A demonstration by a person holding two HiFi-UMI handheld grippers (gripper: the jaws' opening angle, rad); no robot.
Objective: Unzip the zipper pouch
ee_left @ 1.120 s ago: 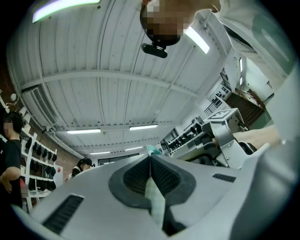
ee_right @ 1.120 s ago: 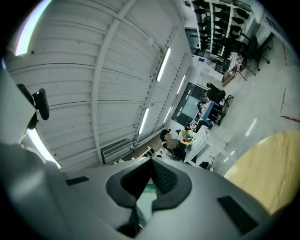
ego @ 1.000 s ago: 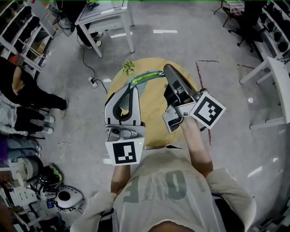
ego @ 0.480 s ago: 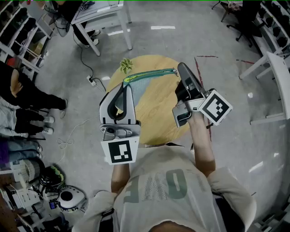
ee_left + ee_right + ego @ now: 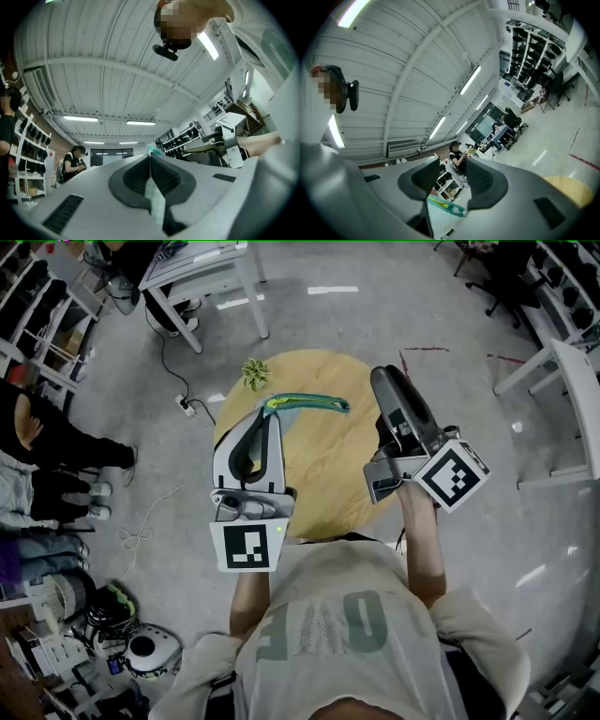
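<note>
Zipper pouch [image 5: 309, 403], one: my left gripper [image 5: 266, 418] jaws pinch it, my right gripper [image 5: 382, 381] jaws stand apart; its body mostly hidden.

zipper pouch [image 5: 314, 402]: left end hidden under left gripper [image 5: 270, 417] | right gripper view: cut by bottom edge

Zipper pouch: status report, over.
Left gripper shut on pouch. Right gripper open, pouch edge low between its jaws, not gripped. Zipper state unclear. Nothing in the way.
</note>
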